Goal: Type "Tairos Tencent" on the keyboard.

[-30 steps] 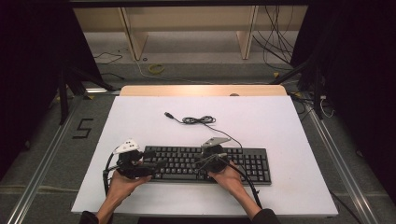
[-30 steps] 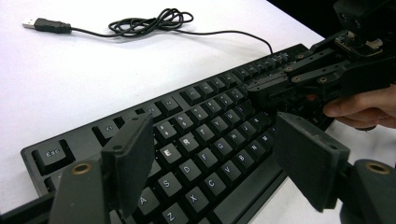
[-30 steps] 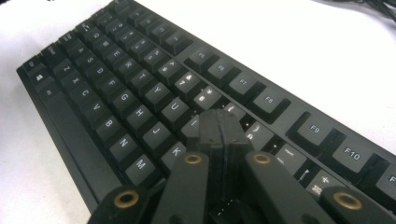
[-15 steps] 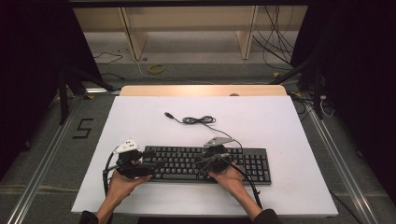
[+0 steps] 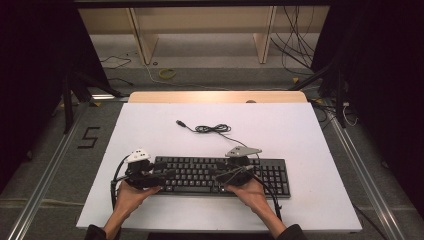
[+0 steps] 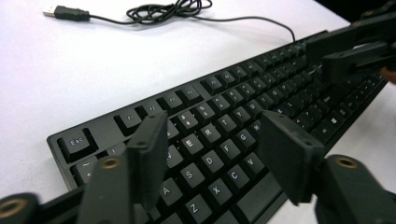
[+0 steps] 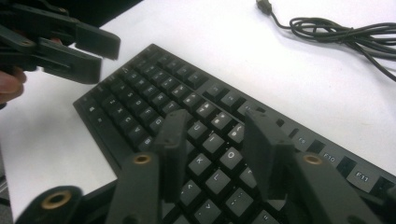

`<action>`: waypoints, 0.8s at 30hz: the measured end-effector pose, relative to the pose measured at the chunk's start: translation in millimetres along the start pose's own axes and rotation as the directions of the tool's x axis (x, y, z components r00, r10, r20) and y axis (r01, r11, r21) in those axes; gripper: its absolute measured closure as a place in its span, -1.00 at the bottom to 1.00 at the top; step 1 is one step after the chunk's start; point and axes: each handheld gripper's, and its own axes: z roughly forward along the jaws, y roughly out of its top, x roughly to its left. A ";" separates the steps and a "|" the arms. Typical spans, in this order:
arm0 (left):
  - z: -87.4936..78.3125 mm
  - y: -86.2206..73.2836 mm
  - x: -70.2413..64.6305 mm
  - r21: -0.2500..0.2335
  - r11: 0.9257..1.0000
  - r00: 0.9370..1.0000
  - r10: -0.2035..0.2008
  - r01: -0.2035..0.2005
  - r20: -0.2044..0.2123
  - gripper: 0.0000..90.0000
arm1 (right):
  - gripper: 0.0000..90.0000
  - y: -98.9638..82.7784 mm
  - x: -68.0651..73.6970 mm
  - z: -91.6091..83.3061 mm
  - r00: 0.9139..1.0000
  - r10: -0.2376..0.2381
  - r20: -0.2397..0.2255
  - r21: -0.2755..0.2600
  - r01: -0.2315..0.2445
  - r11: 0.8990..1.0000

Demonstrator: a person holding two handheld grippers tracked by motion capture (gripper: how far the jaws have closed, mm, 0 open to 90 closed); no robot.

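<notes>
Both sets of tongs, the left gripper (image 5: 165, 176) with jaws just narrowing and the right gripper (image 5: 216, 175) with jaws just widening, stand apart and empty, apparently just above the one keyboard (image 5: 220, 175), which lies lengthwise left-to-right at the table's (image 5: 310, 150) near edge, its single cable (image 5: 212, 128) coiled beyond.

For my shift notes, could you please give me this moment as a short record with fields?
Surface: white table top
Main item: black keyboard, lying flat near the person's edge of the table
Cable: keyboard cable, loosely coiled behind the keyboard, USB plug lying free on the table
Left gripper: over the keyboard's left letter keys, jaws apart and just been closing, nothing between them
Right gripper: over the keys further right, jaws apart and just been opening, nothing held
Hands: one on each gripper, at the keyboard's near edge
</notes>
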 end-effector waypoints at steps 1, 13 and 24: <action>0.4 0.2 -0.5 0.006 1.000 1.000 0.001 -0.001 -0.001 0.06 | 0.27 -0.1 0.1 -1.1 1.000 0.000 -0.004 -0.003 0.000 1.000; 7.6 1.8 -1.8 0.094 0.994 0.998 0.053 -0.051 -0.025 0.77 | -0.04 -5.9 0.2 -16.8 1.000 -0.010 0.009 -0.040 0.011 0.999; 19.0 2.5 -3.3 0.178 0.982 0.996 0.078 -0.071 -0.032 0.99 | -0.15 -16.3 -1.4 -33.1 1.000 -0.009 0.018 -0.070 0.010 0.998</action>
